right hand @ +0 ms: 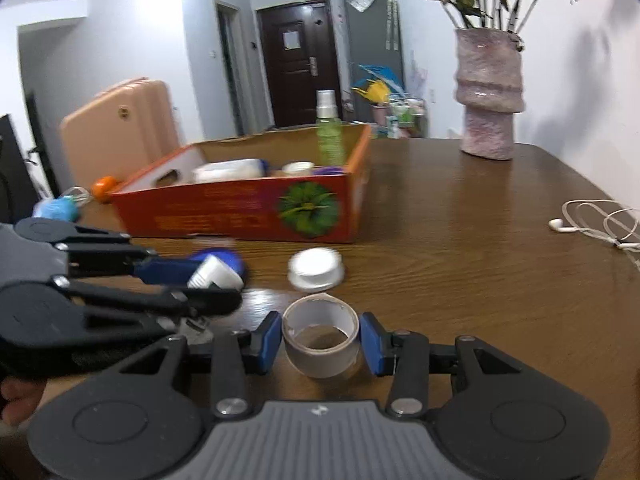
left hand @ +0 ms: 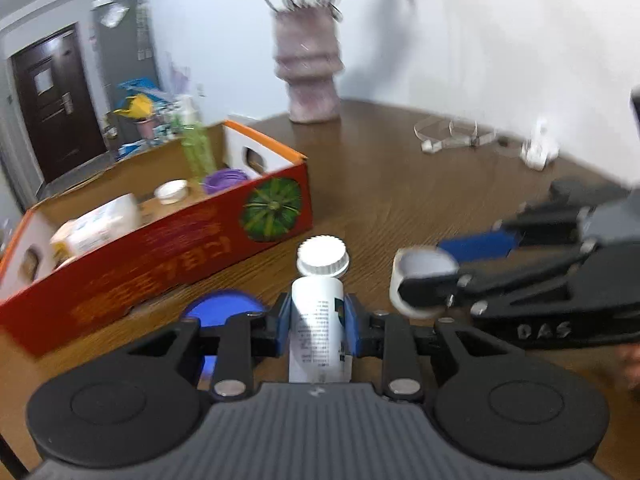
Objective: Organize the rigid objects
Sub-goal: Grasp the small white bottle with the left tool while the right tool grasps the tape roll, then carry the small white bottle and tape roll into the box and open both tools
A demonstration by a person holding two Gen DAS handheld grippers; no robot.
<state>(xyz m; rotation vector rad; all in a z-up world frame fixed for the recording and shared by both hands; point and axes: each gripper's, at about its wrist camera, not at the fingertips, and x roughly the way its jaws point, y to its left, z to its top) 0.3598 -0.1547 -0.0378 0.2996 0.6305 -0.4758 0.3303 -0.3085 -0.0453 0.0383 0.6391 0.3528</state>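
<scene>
The big brown table (right hand: 460, 240) fills the lower half of both views. On it, at the left of the left wrist view, sits a long red box (left hand: 160, 248) with a green picture on its end. It is open on top. Inside are a white pack (left hand: 104, 224), a small white tub (left hand: 172, 191), a purple lid (left hand: 225, 180) and a tall green spray (left hand: 196, 148) standing up.

At the top middle of that view a pink vase (left hand: 310, 76) with flowers stands at the far side of the table. White earphones (right hand: 592, 220) lie at the right edge of the right wrist view.

The left tongs (left hand: 318, 324) sit low in the middle of their view. They are closed tight on a white bottle (left hand: 318, 308), with a blue pad pressed on each side of it. Its white cap points away, toward the box. A blue disc (left hand: 224, 308) lies on the table just left of the tongs, near the box.

The right tongs (right hand: 320, 344) are partly open around a tape roll (right hand: 320, 340). The roll stands on the table between the blue pads. The left pad touches it; whether the right pad presses on it I cannot tell.

A white cap (right hand: 316, 268) lies on the table just past the roll, blurred.
</scene>
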